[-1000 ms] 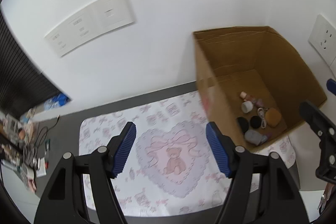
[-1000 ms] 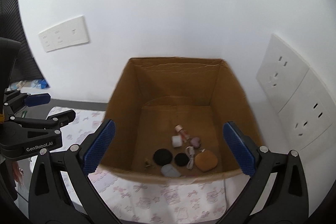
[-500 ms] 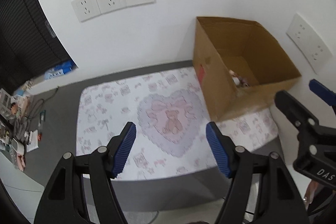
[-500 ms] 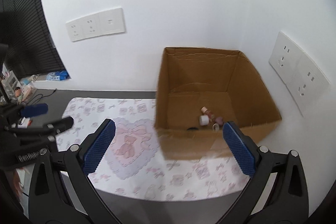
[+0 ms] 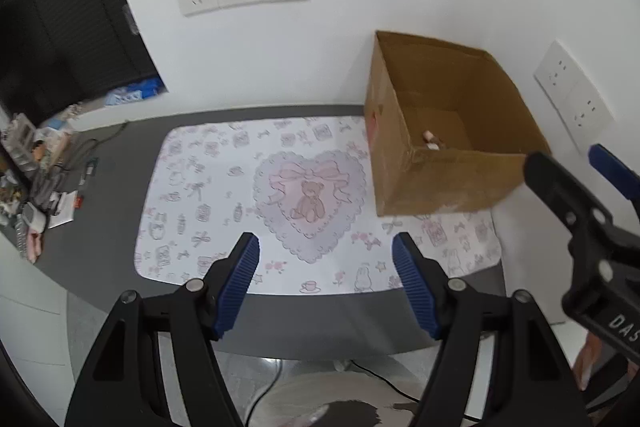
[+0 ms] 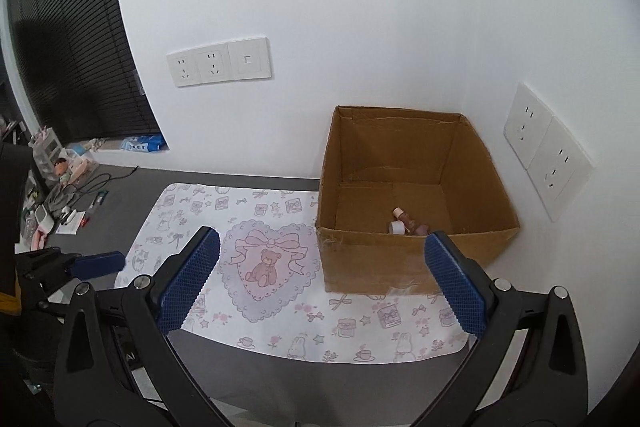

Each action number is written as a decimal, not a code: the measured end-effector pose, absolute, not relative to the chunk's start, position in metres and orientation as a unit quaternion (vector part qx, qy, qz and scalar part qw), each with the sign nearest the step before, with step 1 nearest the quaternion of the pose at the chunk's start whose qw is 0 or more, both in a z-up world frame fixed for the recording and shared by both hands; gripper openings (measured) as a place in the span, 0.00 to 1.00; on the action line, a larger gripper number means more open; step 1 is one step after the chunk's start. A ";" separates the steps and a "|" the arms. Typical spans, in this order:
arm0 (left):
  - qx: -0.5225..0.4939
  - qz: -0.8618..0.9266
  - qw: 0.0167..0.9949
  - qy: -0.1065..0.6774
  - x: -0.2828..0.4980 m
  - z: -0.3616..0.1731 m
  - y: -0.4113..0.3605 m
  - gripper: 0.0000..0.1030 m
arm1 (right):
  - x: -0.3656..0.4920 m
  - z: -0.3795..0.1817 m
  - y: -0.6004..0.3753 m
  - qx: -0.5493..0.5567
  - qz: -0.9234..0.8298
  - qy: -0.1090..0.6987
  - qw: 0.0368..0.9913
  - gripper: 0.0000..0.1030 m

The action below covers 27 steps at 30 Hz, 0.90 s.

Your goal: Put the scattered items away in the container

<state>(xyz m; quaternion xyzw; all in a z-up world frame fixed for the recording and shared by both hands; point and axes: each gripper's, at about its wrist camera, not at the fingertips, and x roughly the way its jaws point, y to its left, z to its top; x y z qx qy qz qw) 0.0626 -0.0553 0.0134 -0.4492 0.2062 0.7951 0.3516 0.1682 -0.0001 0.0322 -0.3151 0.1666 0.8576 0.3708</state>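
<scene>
An open cardboard box (image 5: pixel 448 179) (image 6: pixel 400 259) stands on the right end of a bear-print mat (image 5: pixel 224 195) (image 6: pixel 360 331), in the wall corner. Inside it I see a small bottle with a white cap (image 6: pixel 402 221) (image 5: pixel 432 141); the box's front wall hides whatever else lies in it. My left gripper (image 5: pixel 325 251) hangs open and empty over the mat's near edge. My right gripper (image 6: pixel 320 243) is open and empty too, back from the box and above the table's front. Each gripper shows at the edge of the other's view.
The mat lies on a dark grey table (image 5: pixel 104 227) against a white wall with socket plates (image 6: pixel 218 63) (image 6: pixel 548 151). Small clutter and cables (image 6: pixel 60 203) sit at the table's far left, beside a dark blind (image 6: pixel 72 39).
Both grippers have pulled back and up from the box, so the whole mat and the table's front edge now show. The box's contents have dropped mostly out of sight behind its front wall.
</scene>
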 end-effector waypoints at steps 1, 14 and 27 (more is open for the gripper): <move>-0.440 0.804 0.343 0.206 0.068 0.018 -0.054 0.66 | 0.173 0.035 0.001 -0.317 0.859 0.162 0.368 1.00; -0.410 0.832 0.318 0.195 0.106 0.049 -0.040 0.66 | 0.233 0.066 0.020 -0.352 0.849 0.154 0.364 1.00; -0.415 0.823 0.337 0.192 0.115 0.048 -0.035 0.66 | 0.250 0.072 0.016 -0.336 0.854 0.158 0.365 1.00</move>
